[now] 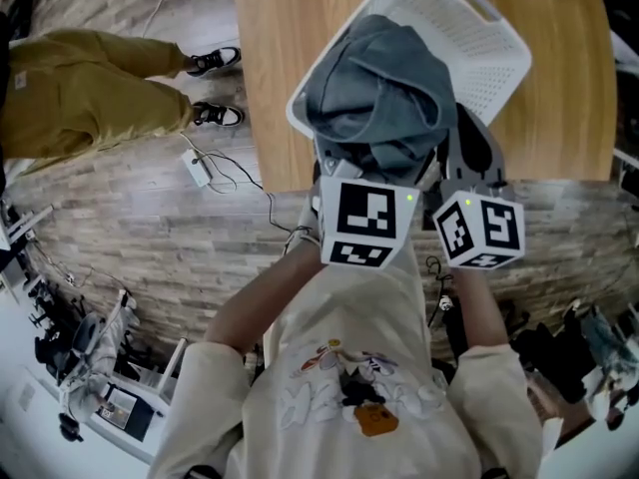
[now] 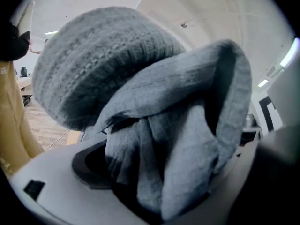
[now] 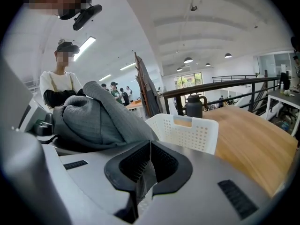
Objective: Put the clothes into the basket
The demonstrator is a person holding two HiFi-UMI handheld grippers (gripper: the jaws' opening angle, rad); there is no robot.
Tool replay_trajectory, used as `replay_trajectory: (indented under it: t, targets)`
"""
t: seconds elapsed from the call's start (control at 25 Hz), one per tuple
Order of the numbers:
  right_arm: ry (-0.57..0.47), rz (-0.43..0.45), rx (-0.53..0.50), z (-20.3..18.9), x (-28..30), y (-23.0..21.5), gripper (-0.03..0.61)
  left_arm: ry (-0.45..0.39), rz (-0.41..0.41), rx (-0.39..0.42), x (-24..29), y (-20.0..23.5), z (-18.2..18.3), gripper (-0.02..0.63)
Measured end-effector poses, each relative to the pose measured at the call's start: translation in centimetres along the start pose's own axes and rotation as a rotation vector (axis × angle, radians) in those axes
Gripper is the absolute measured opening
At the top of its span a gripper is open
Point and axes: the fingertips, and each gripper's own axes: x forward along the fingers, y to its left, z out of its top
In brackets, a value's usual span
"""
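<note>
Cream shirt (image 1: 349,367) and forearms fill the bottom of the head view; past them the left claw (image 1: 367,193) and right claw (image 1: 469,168) sit side by side at the near edge of the worktop (image 1: 559,88). A grey sweater (image 1: 384,88) is heaped over the near corner of the white basket (image 1: 469,38), whose long axis runs away up and to the right. From the left gripper view, the sweater is stuffed between the jaws and piled above them, so this claw grips the bulk. From the right gripper view, the jaws are pressed together on a thin grey strip, apparently the sweater's edge; the basket stands straight ahead, the bundle to its left.
</note>
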Motion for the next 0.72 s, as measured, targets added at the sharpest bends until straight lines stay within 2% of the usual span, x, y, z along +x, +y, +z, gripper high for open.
replay_trajectory:
  t: [0.2,0.44,0.6,0.72]
  targets:
    - [0.001,-0.034,0.027,0.3,0.5,-0.9,0.025,0.029,-0.001,0.005,1.5,0.0,0.3,0.449]
    - [0.017,-0.044,0.029,-0.4,0.3,-1.5,0.025,0.089,-0.031,-0.027,3.7,0.2,-0.8,0.463]
    - [0.012,-0.049,0.038,0.0,0.6,-2.0,0.026,0.13,-0.045,0.048,5.4,-0.3,-1.6,0.463]
    - [0.01,-0.043,0.047,0.4,0.8,-2.3,0.026,0.112,-0.064,0.075,6.1,-1.1,-1.1,0.463]
